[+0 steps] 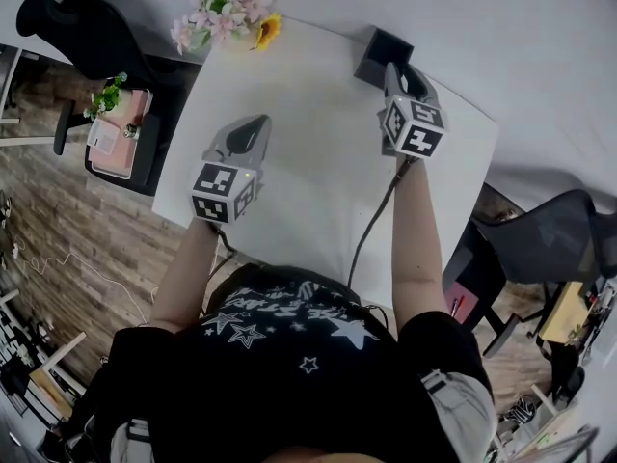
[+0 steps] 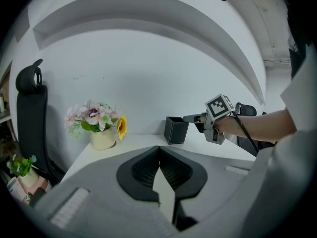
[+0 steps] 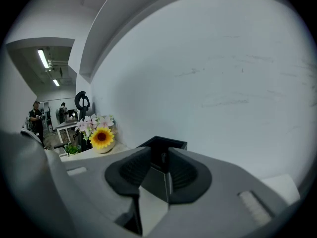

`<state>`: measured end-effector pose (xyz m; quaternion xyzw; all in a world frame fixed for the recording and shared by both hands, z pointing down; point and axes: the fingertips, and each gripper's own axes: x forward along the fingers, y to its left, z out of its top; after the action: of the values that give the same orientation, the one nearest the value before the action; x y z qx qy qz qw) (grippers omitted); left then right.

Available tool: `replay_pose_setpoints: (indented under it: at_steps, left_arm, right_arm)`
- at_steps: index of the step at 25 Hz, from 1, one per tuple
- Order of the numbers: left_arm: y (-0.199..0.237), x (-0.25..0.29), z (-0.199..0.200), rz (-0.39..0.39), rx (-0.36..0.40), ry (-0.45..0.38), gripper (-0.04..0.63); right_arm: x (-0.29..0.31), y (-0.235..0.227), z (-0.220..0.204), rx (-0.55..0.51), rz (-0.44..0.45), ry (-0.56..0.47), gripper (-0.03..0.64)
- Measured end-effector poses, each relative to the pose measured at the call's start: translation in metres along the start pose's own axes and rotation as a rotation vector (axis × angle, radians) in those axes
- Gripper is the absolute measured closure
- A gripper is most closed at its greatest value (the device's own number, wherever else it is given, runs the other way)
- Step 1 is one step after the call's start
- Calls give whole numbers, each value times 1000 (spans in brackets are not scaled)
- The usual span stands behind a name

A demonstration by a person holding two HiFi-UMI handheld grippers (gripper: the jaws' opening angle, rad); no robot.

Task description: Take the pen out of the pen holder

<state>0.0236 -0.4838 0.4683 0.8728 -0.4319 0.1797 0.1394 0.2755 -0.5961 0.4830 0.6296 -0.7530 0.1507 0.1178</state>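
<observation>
The black square pen holder [image 1: 378, 54] stands at the far right corner of the white table [image 1: 308, 191]. In the right gripper view the holder [image 3: 171, 144] shows just beyond my right gripper [image 3: 159, 153]. A thin dark pen top [image 3: 163, 156] stands in the narrow gap between the pads, and I see no pad pressing on it. From the left gripper view, the right gripper [image 2: 192, 118] reaches level over the holder [image 2: 176, 130]. My left gripper [image 1: 256, 123] hovers over the table's left half, its pads [image 2: 148, 165] meeting at the tips with nothing between them.
A pot of pink flowers and a sunflower [image 1: 227, 17] stands at the table's far left corner. A black chair [image 1: 87, 27] and a low stand with a small plant [image 1: 116, 123] are left of the table. Another chair [image 1: 549, 239] is at the right. The white wall rises right behind the holder.
</observation>
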Motion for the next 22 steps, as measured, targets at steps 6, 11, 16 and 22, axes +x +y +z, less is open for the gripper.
replay_pose_setpoints:
  at_steps: [6,11,16,22]
  left_arm:
    - [0,2,-5,5,-17,9,584]
    - [-2,3,-7,2,-24,9,584]
    - [-3,0,-7,2,-25,5,584]
    - [0,-11,0,11,-27,-19,584]
  right_arm:
    - [3,-7,-2,-8,-40,2,554]
    - [3,-9,-2,-6,-46,-2,580]
    - [-3,-8,5,-10,-46,-18,581]
    - [-19,-2,27,-40,-46,-62,581]
